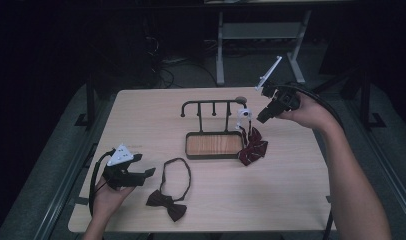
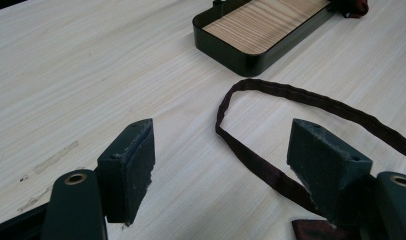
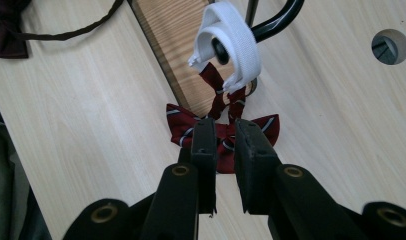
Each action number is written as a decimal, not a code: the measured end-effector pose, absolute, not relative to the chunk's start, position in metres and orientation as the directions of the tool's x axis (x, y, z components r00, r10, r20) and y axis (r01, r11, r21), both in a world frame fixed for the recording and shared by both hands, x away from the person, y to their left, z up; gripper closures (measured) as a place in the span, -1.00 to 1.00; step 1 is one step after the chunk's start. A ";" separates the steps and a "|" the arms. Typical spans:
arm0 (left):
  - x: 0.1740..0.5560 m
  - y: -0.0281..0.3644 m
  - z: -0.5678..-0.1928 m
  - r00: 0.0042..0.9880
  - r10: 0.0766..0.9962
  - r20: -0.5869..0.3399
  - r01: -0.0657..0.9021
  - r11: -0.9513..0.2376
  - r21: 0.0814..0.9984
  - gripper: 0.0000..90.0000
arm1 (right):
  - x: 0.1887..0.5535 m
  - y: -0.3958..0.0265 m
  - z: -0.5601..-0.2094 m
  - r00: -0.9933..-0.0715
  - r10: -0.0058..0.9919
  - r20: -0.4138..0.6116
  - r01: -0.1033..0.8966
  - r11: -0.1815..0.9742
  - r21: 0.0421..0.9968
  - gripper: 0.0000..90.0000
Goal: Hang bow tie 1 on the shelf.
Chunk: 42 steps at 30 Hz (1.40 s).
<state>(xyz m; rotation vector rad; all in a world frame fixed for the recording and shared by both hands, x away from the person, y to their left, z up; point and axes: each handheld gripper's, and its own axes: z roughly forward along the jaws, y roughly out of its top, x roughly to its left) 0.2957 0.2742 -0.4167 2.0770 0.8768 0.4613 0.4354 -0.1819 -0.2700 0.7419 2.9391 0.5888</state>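
Observation:
A dark maroon bow tie [image 1: 166,204] lies near the table's front, its strap loop [image 1: 177,170] stretching away from it. My left gripper [image 1: 147,173] is just left of that loop, low over the table, open wide. In the left gripper view the strap [image 2: 251,160] runs between the left gripper's [image 2: 223,130] spread jaws, untouched. A red striped bow tie [image 1: 252,147] hangs by a white strap [image 1: 243,115] from the right hook of a black rack [image 1: 211,102]. My right gripper [image 1: 261,119] hovers right of that hook. In the right gripper view its own gripper [image 3: 224,125] shows a narrow gap with nothing in it, above the striped tie [image 3: 183,125].
The rack stands in a black tray with a wooden floor [image 1: 213,145] at mid table. A round hole [image 1: 240,99] sits in the tabletop behind the rack. Table edges run close on the left and at the front. A white desk frame stands beyond the far edge.

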 end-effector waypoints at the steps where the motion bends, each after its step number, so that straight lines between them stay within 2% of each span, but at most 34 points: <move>1: 0.296 0.274 -0.417 0.692 0.722 0.018 0.425 -0.426 0.799 -0.39 | 0.434 -0.183 -0.271 -0.883 0.467 0.045 0.447 0.809 0.381 0.74; 21: 0.297 0.274 -0.417 0.698 0.716 0.029 0.418 -0.440 0.795 -0.39 | 0.418 -0.190 -0.282 -0.897 0.438 0.060 0.424 0.811 0.403 0.63; 42: 0.296 0.272 -0.419 0.699 0.715 0.027 0.423 -0.443 0.791 -0.39 | 0.394 -0.205 -0.314 -0.900 0.426 0.098 0.422 0.790 0.445 0.41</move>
